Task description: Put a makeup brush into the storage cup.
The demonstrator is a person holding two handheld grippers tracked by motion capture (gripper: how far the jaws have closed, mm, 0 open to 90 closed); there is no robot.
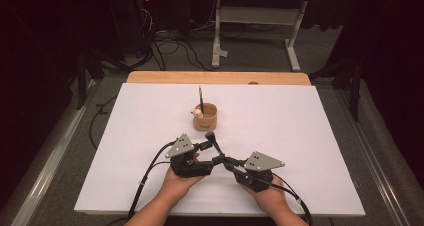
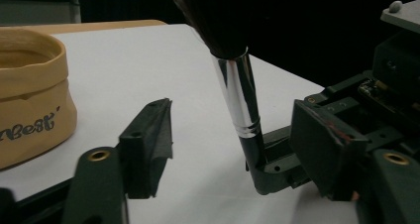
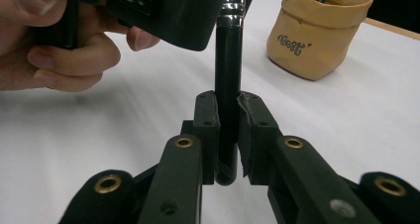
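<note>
Near the front of the white surface, a makeup brush stands upright, its black handle pinched between the right gripper's fingers. Light, stiff and slick at the chrome ferrule; the matte handle grips best. The left gripper's fingers bracket the ferrule, spread and not touching. The high view adds the tan pouch beyond.

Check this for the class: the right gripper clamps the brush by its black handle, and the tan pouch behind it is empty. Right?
Not quite. The right gripper does clamp the brush by its black handle, but the tan pouch is not empty: the high view shows a thin stick standing in it and something pale at its rim.
</note>
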